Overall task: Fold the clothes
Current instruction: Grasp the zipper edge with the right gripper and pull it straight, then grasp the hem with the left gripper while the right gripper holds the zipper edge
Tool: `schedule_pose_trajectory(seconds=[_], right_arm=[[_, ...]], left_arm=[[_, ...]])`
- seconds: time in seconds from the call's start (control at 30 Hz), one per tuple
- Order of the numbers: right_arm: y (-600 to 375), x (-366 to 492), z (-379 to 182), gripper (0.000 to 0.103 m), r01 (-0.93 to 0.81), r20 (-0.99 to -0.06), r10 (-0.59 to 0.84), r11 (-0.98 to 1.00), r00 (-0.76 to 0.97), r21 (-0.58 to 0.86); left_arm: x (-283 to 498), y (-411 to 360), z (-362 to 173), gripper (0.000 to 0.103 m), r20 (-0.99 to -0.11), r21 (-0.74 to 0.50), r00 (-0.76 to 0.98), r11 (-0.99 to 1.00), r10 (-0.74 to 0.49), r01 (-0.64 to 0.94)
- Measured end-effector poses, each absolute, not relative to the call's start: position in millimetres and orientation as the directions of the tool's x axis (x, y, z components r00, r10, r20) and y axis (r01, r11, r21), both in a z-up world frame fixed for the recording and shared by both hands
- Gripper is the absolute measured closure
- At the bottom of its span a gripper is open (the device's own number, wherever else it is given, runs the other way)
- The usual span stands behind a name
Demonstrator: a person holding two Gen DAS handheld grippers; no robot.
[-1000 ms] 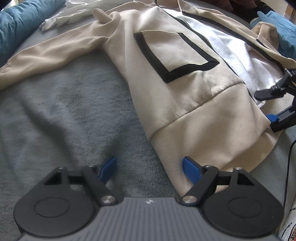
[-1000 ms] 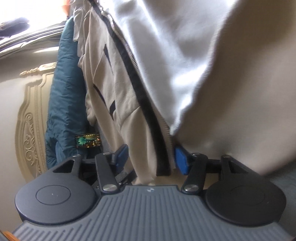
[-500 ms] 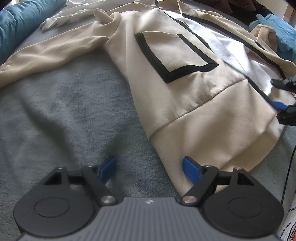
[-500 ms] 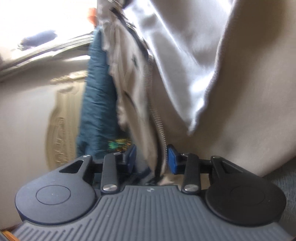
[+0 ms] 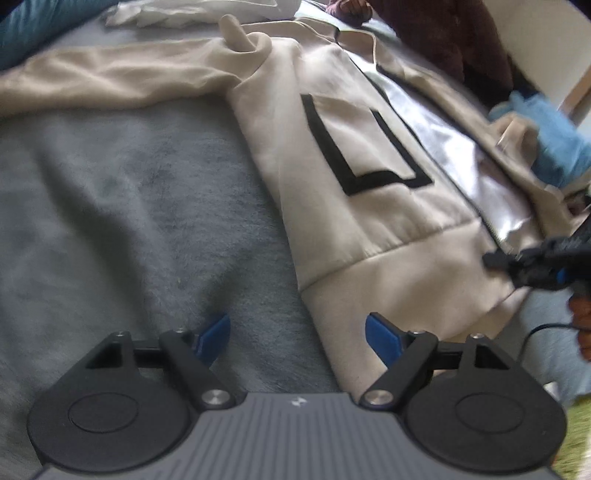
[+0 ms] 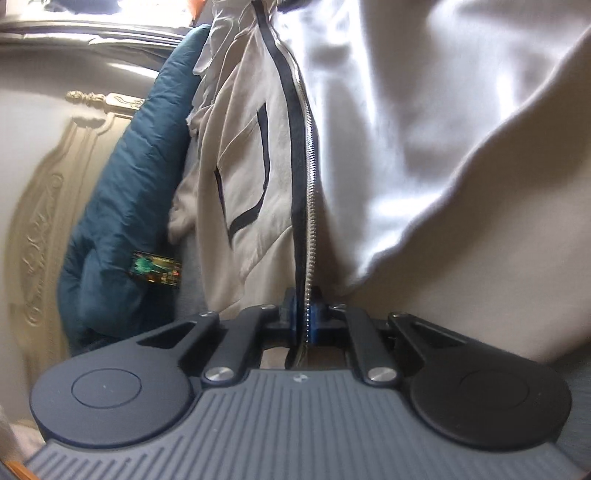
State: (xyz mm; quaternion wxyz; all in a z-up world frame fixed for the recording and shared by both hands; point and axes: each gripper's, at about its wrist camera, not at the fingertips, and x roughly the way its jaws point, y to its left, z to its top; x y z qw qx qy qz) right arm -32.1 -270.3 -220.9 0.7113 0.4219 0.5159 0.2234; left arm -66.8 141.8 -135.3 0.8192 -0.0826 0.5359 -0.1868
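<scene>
A cream zip-up jacket with a black-outlined pocket lies spread on a grey blanket, its silvery lining showing at the open front. My left gripper is open, low over the blanket at the jacket's bottom left corner; its right pad rests by the hem. At the right edge of the left wrist view my right gripper grips the jacket's front edge. In the right wrist view my right gripper is shut on the zipper edge near the hem.
A teal pillow leans against an ornate cream headboard. A white garment and dark red clothing lie at the far side, with a light blue cloth at the right. A black cable trails near the right gripper.
My right gripper has closed from open onto the jacket's zipper edge. The left gripper's view has shifted slightly, and it stays open at the hem corner.
</scene>
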Motion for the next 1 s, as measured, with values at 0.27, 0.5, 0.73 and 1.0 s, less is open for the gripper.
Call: schedule_pose_trajectory(seconds=[0.27, 0.5, 0.73, 1.0], right_arm=[[-283, -51, -218, 0.099, 0.101, -0.63, 0.686, 0.643, 0.363, 0.759], [-286, -51, -204, 0.099, 0.088, -0.665, 0.648, 0.688, 0.371, 0.72], [-281, -50, -219, 0.099, 0.133, -0.684, 0.645, 0.687, 0.341, 0.714], [-272, -47, -202, 0.099, 0.072, -0.725, 0.608, 0.748, 0.322, 0.659]], left_arm=[[-60, 145, -150, 0.028, -0.812, -0.433, 0.324, 0.873, -0.485, 0.223], [-67, 143, -152, 0.044, -0.803, -0.463, 0.274, 0.844, -0.529, 0.271], [-67, 134, -161, 0.066, -0.813, -0.485, 0.196, 0.823, -0.549, 0.295], [-62, 133, -135, 0.098, -0.805, -0.521, 0.115, 0.787, -0.581, 0.329]])
